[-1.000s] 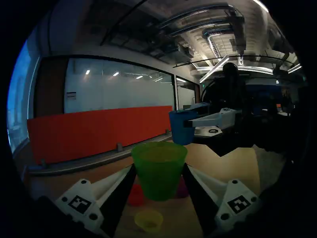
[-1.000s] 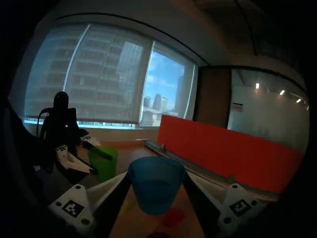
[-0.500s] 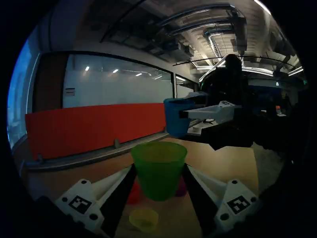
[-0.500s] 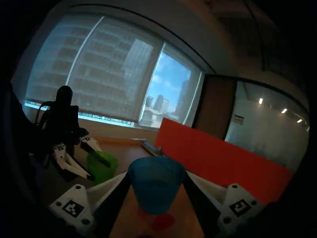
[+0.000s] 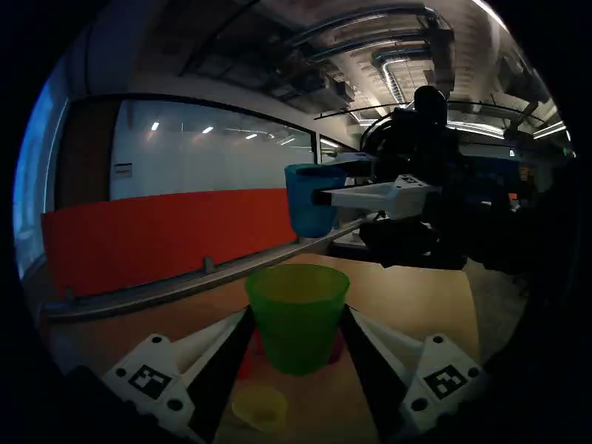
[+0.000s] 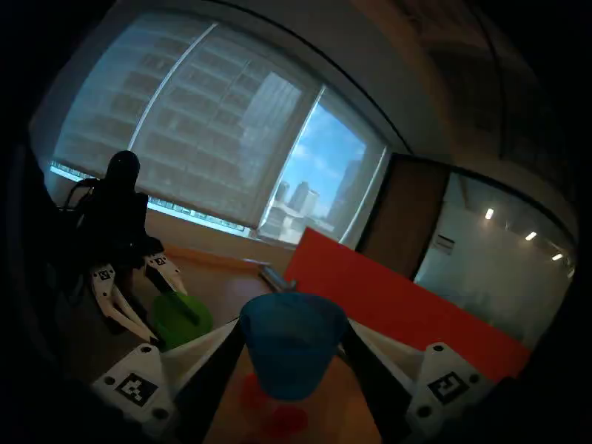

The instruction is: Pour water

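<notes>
- The green cup (image 5: 297,325) is clamped upright between the fingers of the left claw (image 5: 297,317), over the desk (image 5: 422,296), seemingly to receive
- The blue cup (image 6: 292,348) is gripped between both fingers of the right claw (image 6: 292,329), raised upright above and beyond it, presumably for tipping water down

Your left gripper (image 5: 297,325) holds the near cup (image 5: 297,296) between its fingers, over the table (image 5: 422,296). The far cup (image 5: 309,200), between your right gripper's (image 6: 293,325) fingers, hangs higher and beyond it.

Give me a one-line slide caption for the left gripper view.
Left gripper holds a green cup over the table; beyond it, the right gripper holds a blue cup higher.
</notes>
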